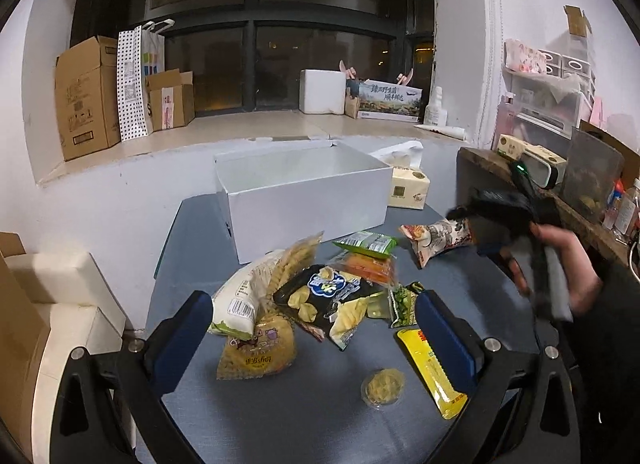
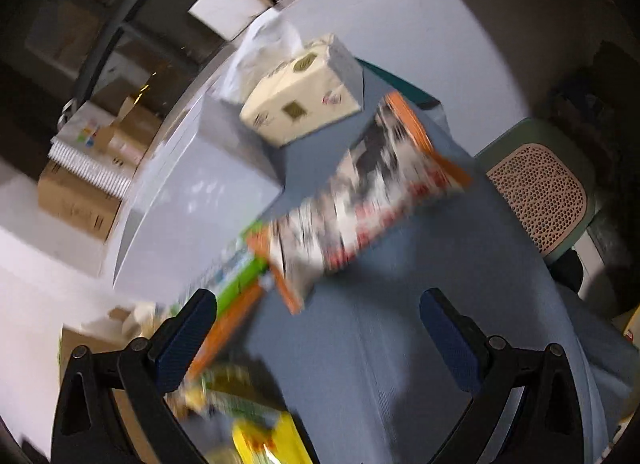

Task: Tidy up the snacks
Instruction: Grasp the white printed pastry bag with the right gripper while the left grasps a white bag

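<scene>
An open white box (image 1: 308, 199) stands at the far side of the grey-blue table (image 1: 304, 404). In front of it lies a pile of snack packets: a black chip bag (image 1: 328, 300), a pasta bag (image 1: 256, 348), a white bag (image 1: 240, 300), a yellow packet (image 1: 434, 372) and a round cup (image 1: 383, 386). My left gripper (image 1: 316, 328) is open above the pile. My right gripper (image 2: 320, 328) is open; in the left wrist view it (image 1: 480, 223) is beside an orange-and-white packet (image 1: 436, 238), which lies ahead of it (image 2: 368, 199), blurred.
A tissue box (image 1: 408, 187) stands right of the white box and shows in the right wrist view (image 2: 304, 99). A cluttered wooden shelf (image 1: 560, 199) is at the right. Cardboard boxes (image 1: 86, 95) sit on the window ledge. A green stool (image 2: 536, 191) stands beyond the table.
</scene>
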The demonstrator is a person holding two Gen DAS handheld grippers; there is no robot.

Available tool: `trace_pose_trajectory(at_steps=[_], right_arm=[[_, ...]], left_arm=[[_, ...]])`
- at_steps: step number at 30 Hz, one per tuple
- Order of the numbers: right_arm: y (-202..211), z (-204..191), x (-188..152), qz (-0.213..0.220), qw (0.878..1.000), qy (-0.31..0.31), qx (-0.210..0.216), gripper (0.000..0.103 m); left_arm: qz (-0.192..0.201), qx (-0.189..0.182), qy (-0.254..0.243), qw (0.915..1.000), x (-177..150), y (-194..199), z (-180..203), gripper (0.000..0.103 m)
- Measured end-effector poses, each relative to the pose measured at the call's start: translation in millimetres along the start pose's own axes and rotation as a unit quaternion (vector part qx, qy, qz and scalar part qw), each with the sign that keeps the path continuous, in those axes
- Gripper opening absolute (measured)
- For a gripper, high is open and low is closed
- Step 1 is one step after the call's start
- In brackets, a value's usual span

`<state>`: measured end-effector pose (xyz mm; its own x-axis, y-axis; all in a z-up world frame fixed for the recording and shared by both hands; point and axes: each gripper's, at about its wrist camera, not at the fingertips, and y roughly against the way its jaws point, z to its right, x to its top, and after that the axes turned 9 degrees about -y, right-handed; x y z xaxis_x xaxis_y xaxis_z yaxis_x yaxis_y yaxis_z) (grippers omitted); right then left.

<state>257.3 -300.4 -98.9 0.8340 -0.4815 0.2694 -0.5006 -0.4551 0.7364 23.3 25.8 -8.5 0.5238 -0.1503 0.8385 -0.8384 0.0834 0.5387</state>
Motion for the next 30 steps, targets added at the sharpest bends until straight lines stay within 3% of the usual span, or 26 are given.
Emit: trace_pose_trajectory(at_steps=[4, 9, 10, 12, 18, 22, 25, 30], right_arm=[[-30, -7, 25, -0.026, 0.998, -0.053, -0.029, 0.103], [-54, -14, 38, -0.043, 0.995, -0.069, -0.064, 0.102], [-58, -14, 40, -0.049, 0.994, -0.072, -0.069, 0.098], [-64, -19, 43, -0.053, 0.994, -0.044, -0.089, 0.046], [-48, -50, 29, -0.029, 0.991, 0.076, -0.106, 0.039], [-4, -70, 6, 0.015, 0.987, 0.147, -0.07, 0.038], [25, -74, -12, 0.023, 0.985, 0.17, -0.028, 0.038], [70, -75, -52, 0.022, 0.978, 0.203, 0.041, 0.038]], left_arm=[[-0.003, 0.001, 0.008, 1.0, -6, -1, -7, 0.103], [-0.011, 0.004, 0.02, 0.9997, -12, -6, -17, 0.103], [-0.013, 0.004, 0.024, 0.9996, -13, -7, -19, 0.103], [-0.013, 0.002, 0.031, 0.9994, -15, -7, -24, 0.103], [-0.018, 0.008, 0.039, 0.9991, -22, -10, -34, 0.103], [-0.027, -0.002, 0.047, 0.9985, -26, -21, -44, 0.103], [-0.046, 0.006, 0.04, 0.9981, -25, -38, -50, 0.103], [-0.072, -0.03, 0.041, 0.9961, -17, -73, -73, 0.103]])
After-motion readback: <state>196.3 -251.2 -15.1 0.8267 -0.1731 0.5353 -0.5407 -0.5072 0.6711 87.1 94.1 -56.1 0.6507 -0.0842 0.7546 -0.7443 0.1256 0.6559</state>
